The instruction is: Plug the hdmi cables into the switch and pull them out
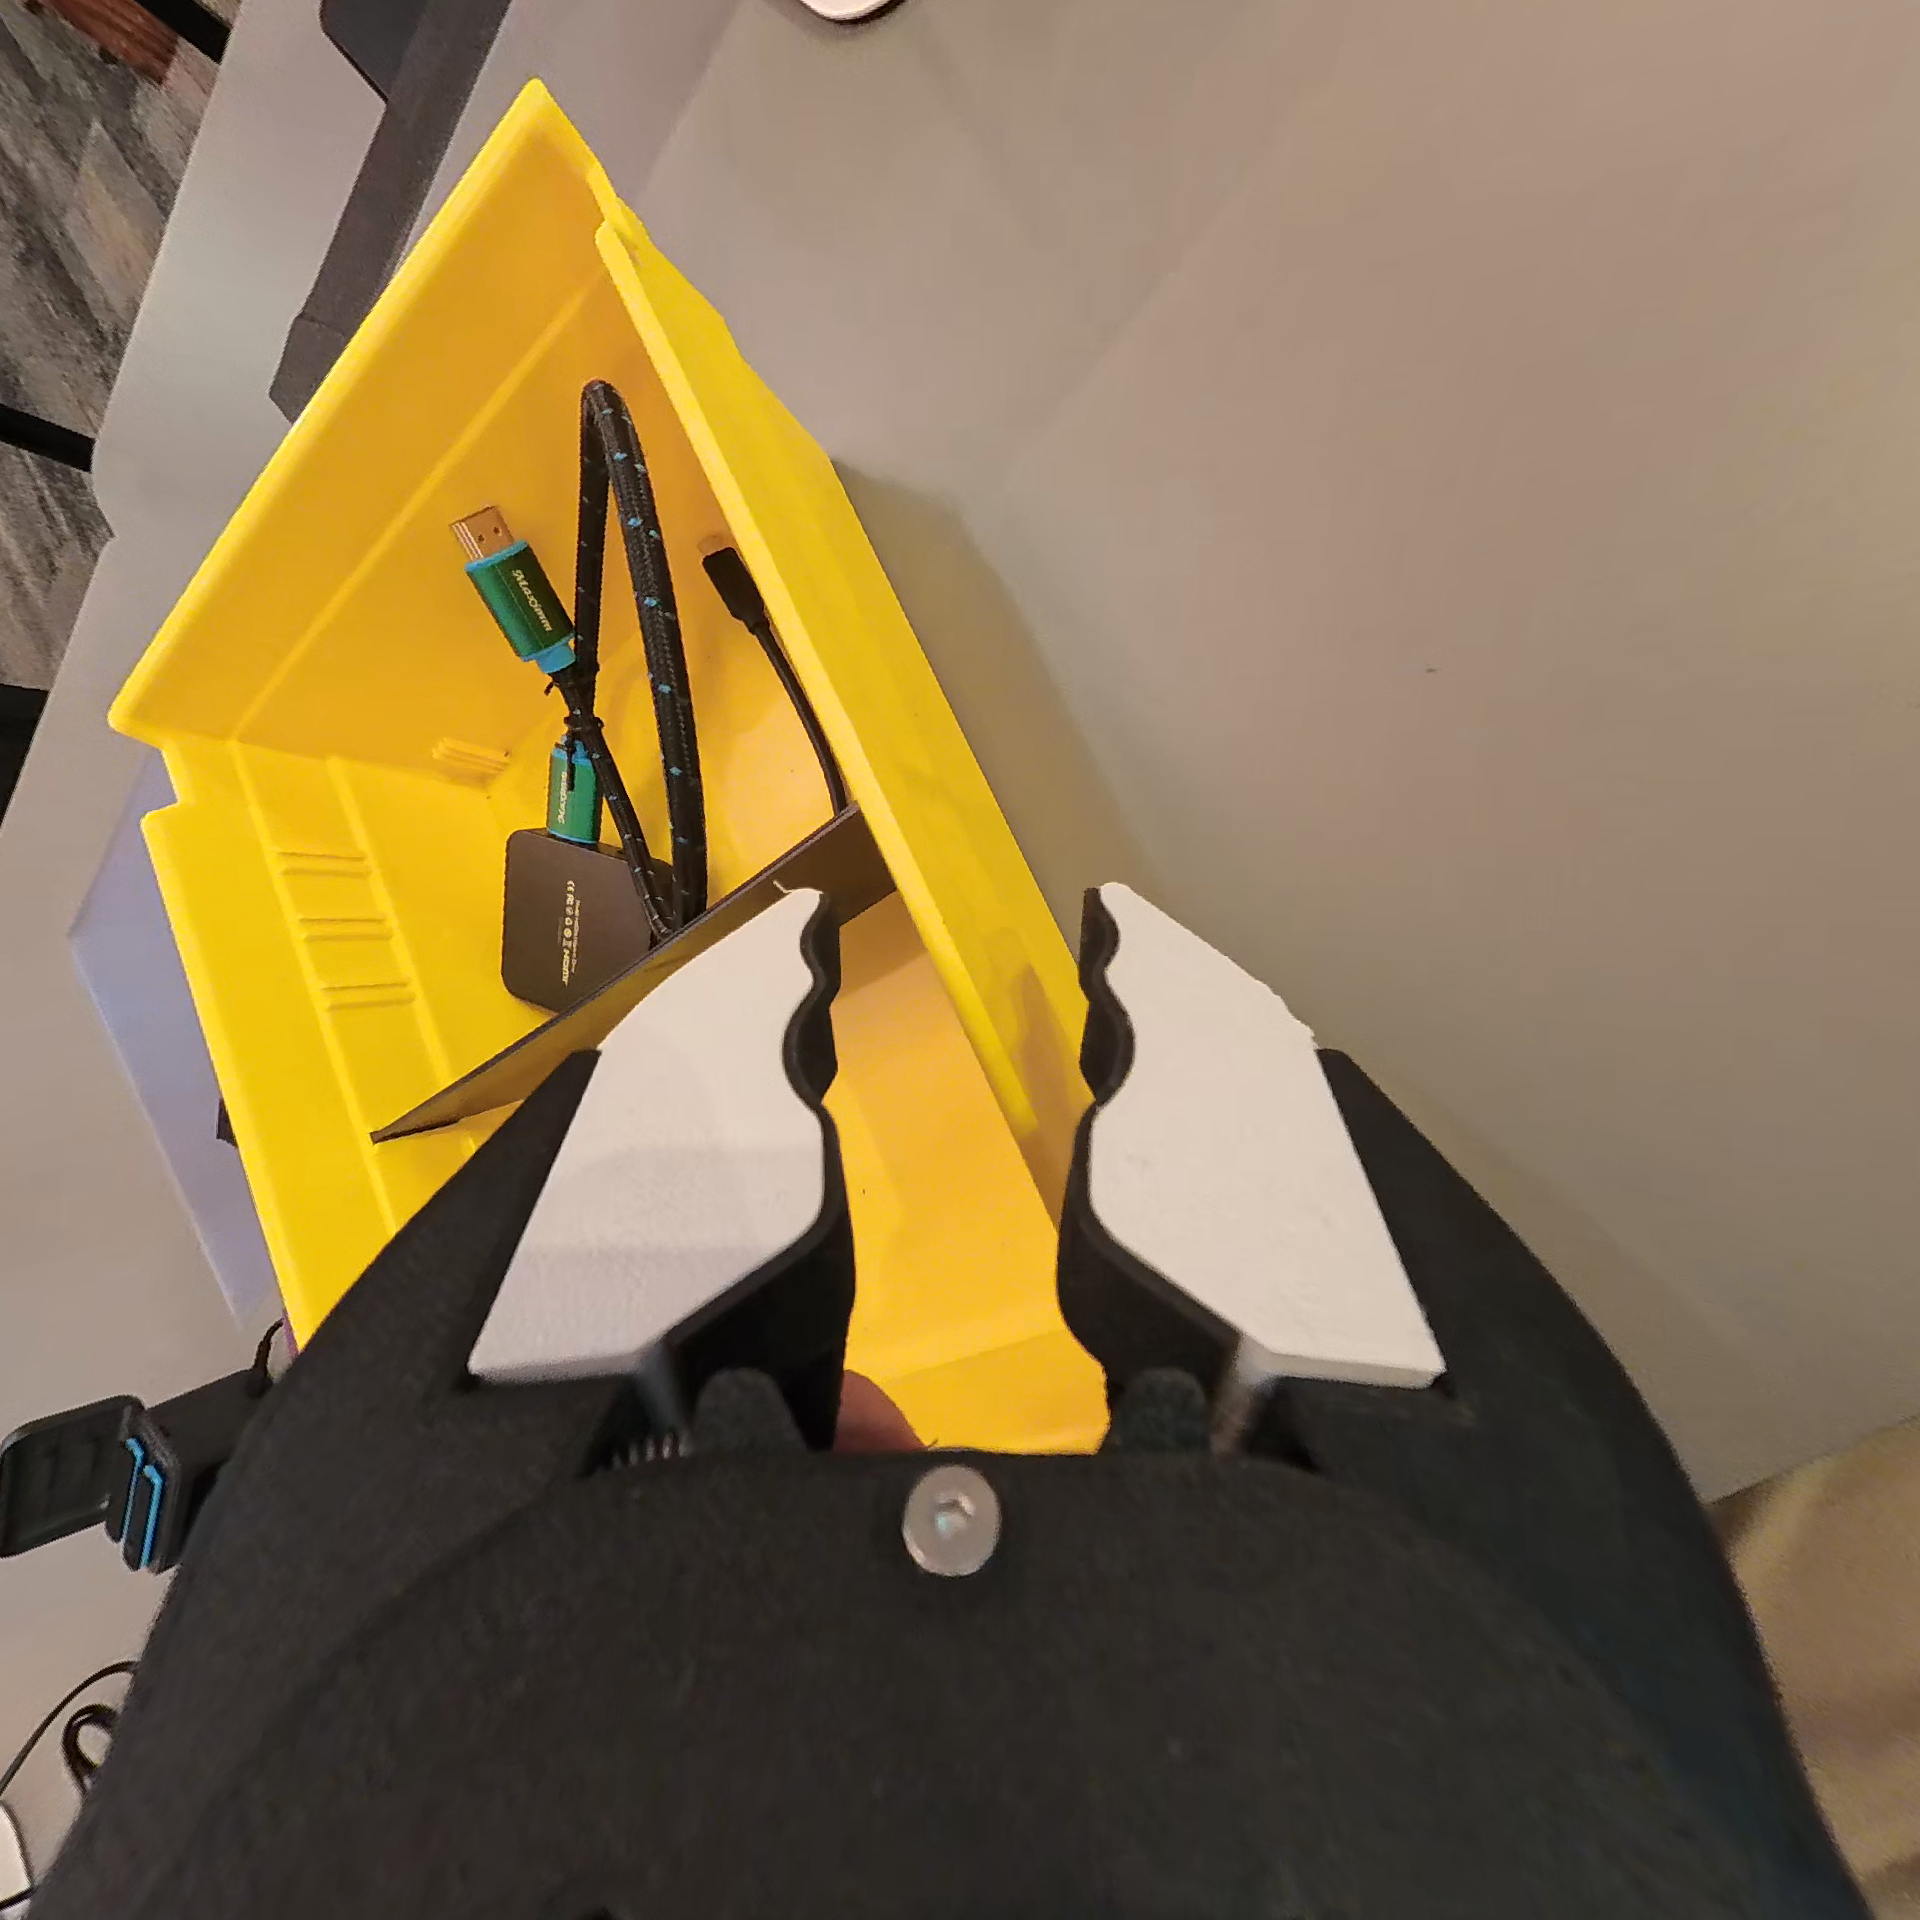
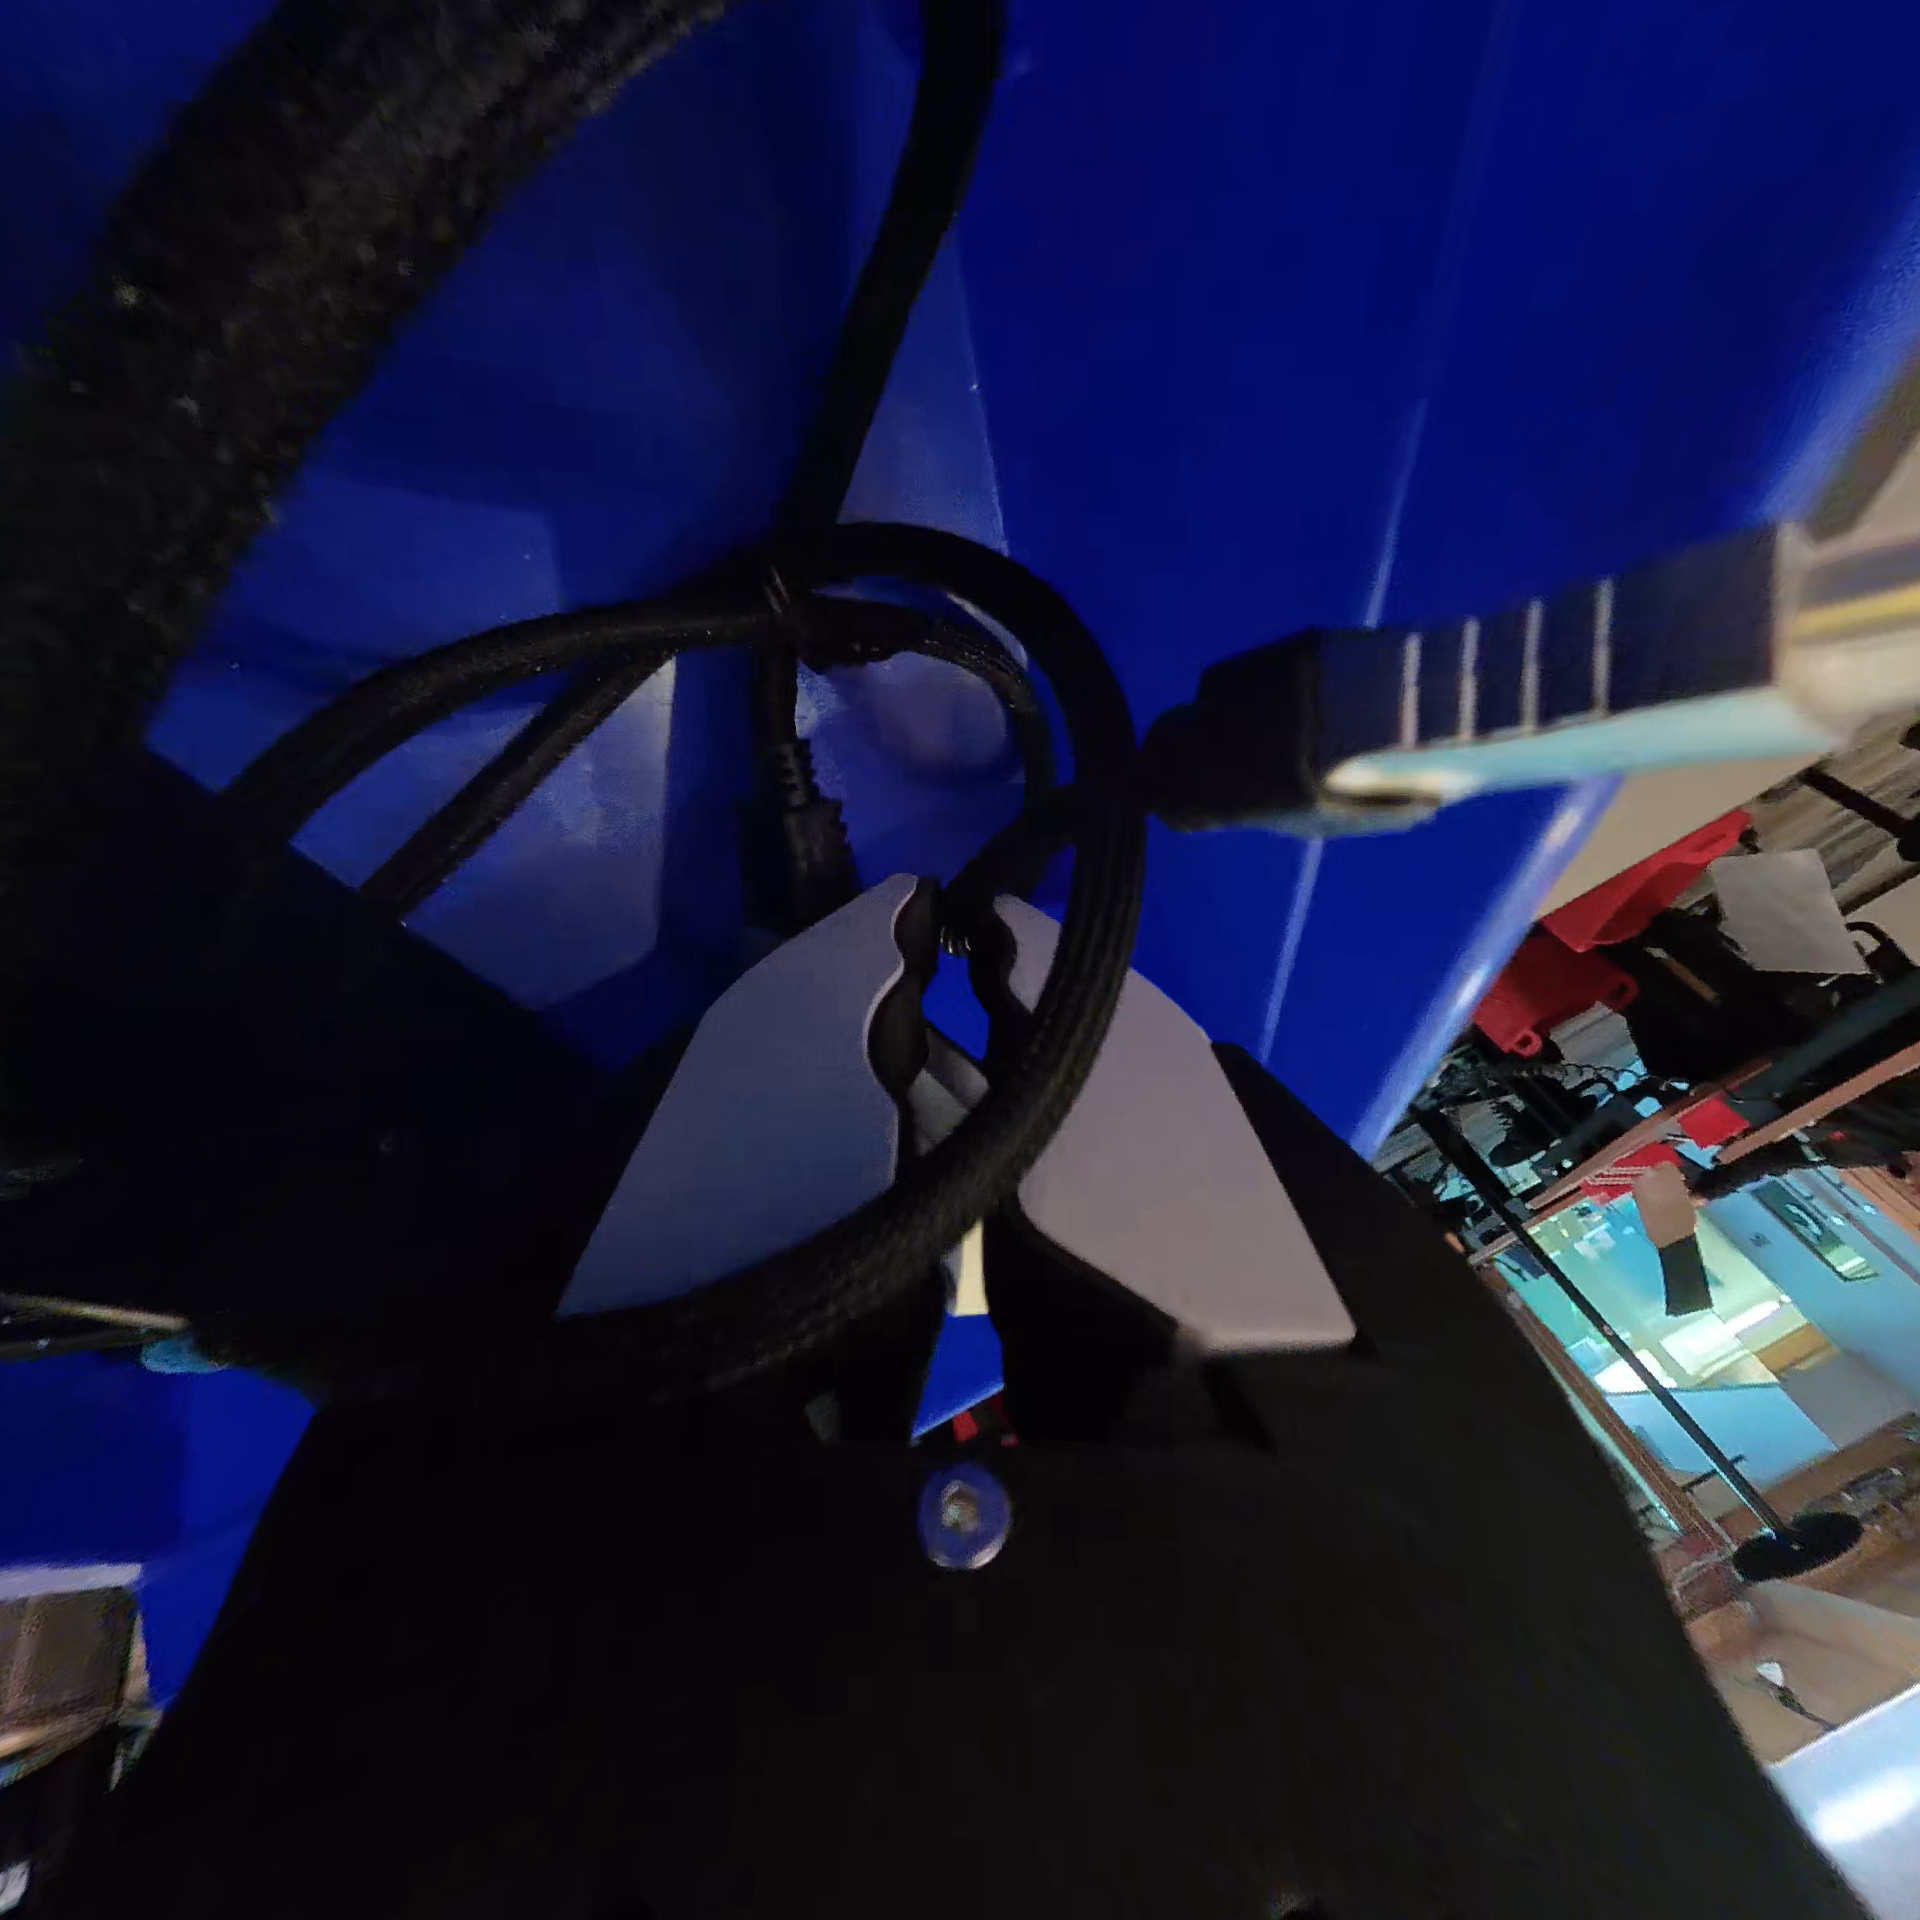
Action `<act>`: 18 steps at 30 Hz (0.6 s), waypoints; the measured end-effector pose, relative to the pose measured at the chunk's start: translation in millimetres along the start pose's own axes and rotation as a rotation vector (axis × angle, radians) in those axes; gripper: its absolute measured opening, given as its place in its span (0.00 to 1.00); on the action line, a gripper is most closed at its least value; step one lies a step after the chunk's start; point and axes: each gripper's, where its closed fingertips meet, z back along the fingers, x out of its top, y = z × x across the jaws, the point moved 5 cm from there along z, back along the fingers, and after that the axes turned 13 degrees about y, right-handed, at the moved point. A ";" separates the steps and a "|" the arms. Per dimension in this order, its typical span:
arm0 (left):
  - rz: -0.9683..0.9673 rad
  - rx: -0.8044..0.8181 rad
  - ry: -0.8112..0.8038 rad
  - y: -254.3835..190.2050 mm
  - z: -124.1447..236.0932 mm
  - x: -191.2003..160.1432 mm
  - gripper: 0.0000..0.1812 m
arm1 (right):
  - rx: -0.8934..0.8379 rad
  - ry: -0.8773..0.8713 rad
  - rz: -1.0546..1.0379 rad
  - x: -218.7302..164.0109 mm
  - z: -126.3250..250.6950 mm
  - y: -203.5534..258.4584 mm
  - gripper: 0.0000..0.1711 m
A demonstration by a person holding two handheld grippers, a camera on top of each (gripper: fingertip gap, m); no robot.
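In the left wrist view a yellow bin (image 1: 343,644) holds a black HDMI switch (image 1: 566,920). One green HDMI plug (image 1: 574,798) sits in the switch's top edge. A second green plug (image 1: 511,594) lies loose, joined by a black-and-blue braided cable (image 1: 649,634). A thin black cable (image 1: 774,665) lies along the bin's right wall. My left gripper (image 1: 951,945) is open and empty, above the near compartment behind a black divider (image 1: 623,997). In the right wrist view my right gripper (image 2: 958,935) is shut on a looped black braided cable (image 2: 1091,862) inside a blue bin (image 2: 1351,312). A blurred HDMI plug (image 2: 1475,707) hangs at right.
The yellow bin stands on a grey table (image 1: 1403,520). A black buckle with blue trim (image 1: 135,1486) is at the lower left. A thick black braided cable (image 2: 239,260) crosses the blue bin's upper left. Red bins on shelves (image 2: 1621,914) show past the blue bin's edge. The gap from one gripper's tips to the other's is roughly 65 cm. The green HDMI plug (image 1: 574,798) lies around 15 cm away from my left fingertips.
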 end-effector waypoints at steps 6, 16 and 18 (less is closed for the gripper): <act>-0.002 -0.006 0.004 0.4 0.5 -1.6 0.25 | 0.102 -0.026 -0.035 -0.9 -9.8 -0.4 0.06; 0.012 -0.003 -0.010 8.6 8.4 -2.3 0.27 | 0.103 -0.128 -0.118 -31.7 32.6 -12.4 0.19; 0.017 0.000 -0.013 10.7 10.7 -2.8 0.28 | 0.128 -0.117 -0.139 -37.1 37.4 -12.5 0.19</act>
